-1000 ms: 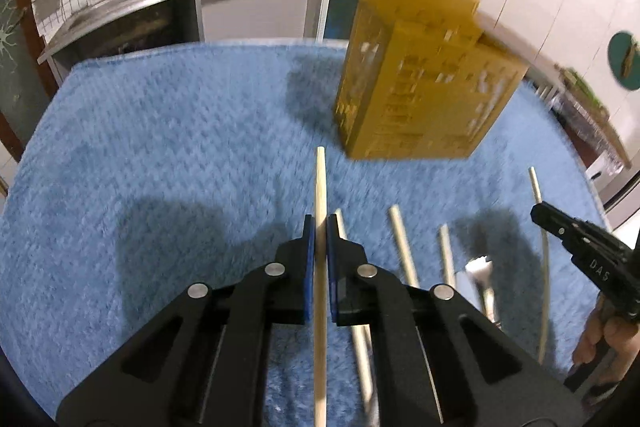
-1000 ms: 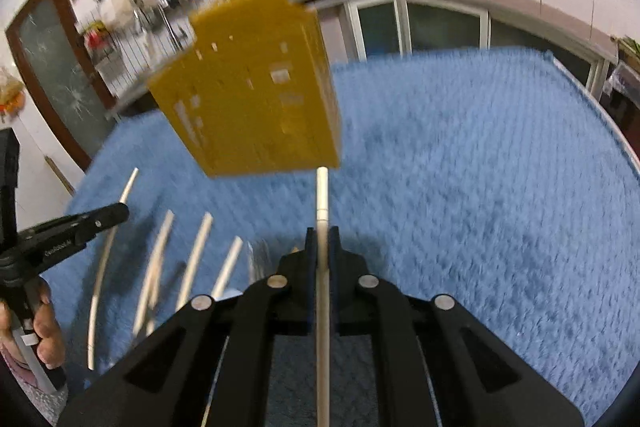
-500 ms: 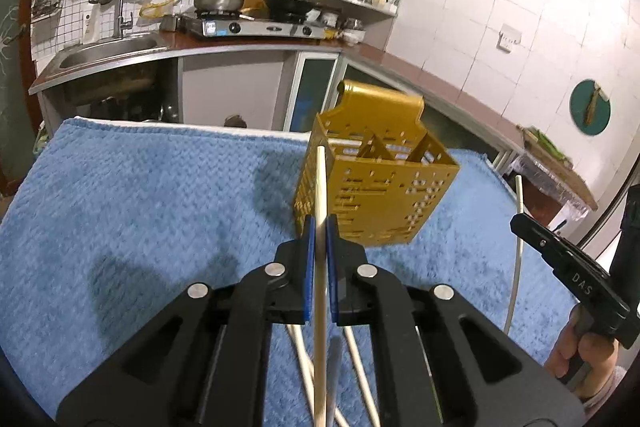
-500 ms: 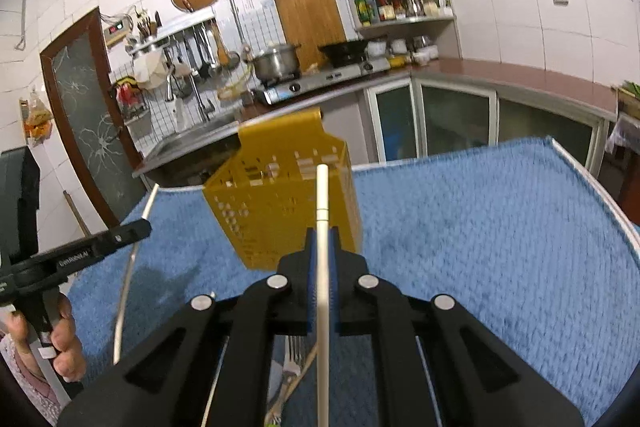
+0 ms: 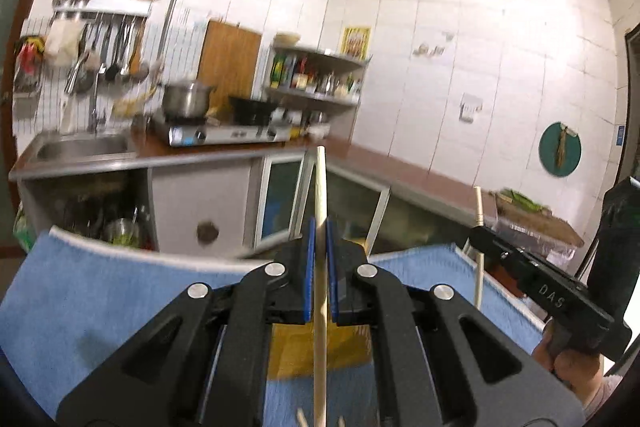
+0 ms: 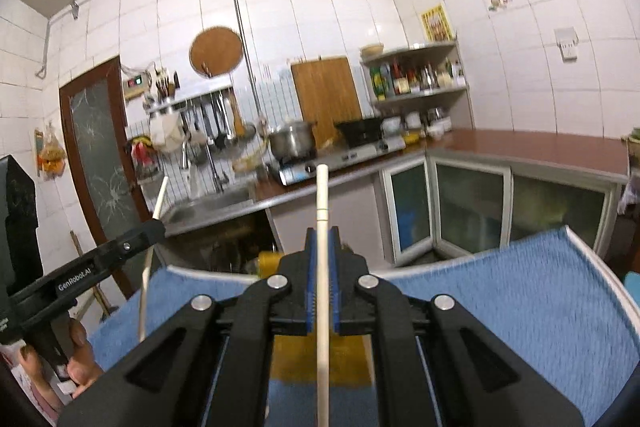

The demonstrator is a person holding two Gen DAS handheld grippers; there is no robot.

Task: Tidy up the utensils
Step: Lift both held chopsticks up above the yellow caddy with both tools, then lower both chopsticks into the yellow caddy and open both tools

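Raised chopstick between clamped jaws

Two pale chopsticks (each clamped) above yellow caddy.

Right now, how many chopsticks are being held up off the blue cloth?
2. One wooden chopstick is clamped in the left gripper, one pale chopstick in the right gripper. More may lie hidden below, on the blue cloth.
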